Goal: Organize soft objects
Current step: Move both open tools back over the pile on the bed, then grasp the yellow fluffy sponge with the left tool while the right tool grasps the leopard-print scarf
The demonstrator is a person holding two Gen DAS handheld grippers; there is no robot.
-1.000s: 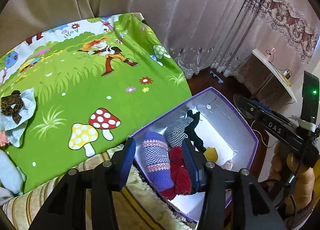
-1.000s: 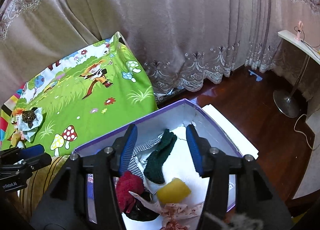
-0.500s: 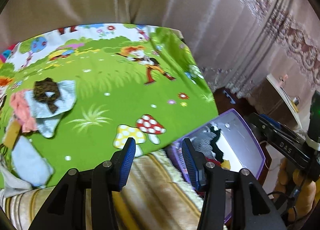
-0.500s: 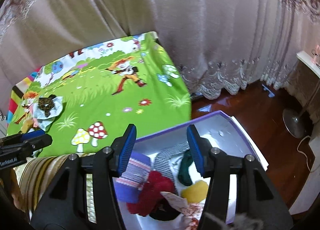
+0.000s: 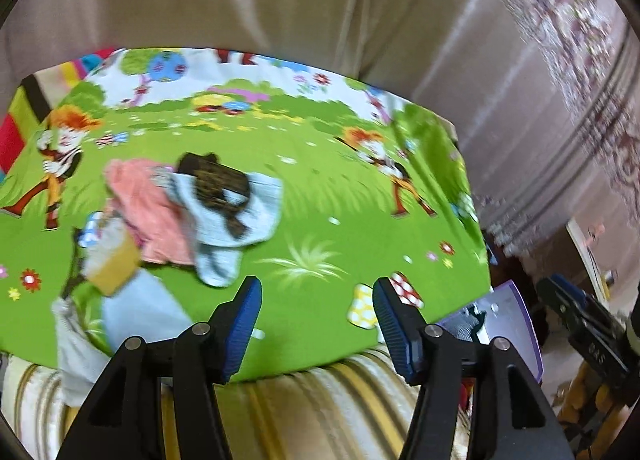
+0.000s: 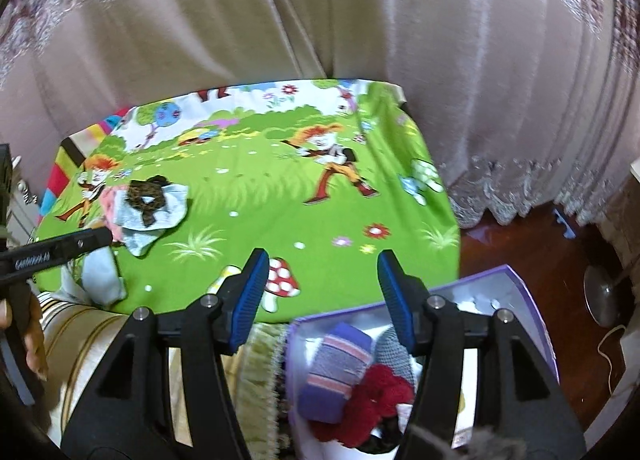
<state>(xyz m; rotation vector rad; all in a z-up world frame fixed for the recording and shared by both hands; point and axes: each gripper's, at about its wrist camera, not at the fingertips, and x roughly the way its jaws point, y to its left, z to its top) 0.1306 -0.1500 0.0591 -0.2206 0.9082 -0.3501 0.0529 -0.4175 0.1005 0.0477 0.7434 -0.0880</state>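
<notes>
Printed cloth sheet (image 6: 256, 196) (matt), glossy wood floor (image 6: 532, 256)

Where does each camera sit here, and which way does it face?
Left wrist: on the left gripper, angled down at the green cloth and clothes pile; jaws opening, nothing between them.
Right wrist: on the right gripper, angled down over the cloth's near edge and the purple box; jaws opening, empty; a hand shows at left.
Shared: cloth, pile, box, curtain; each view catches the other gripper.
</notes>
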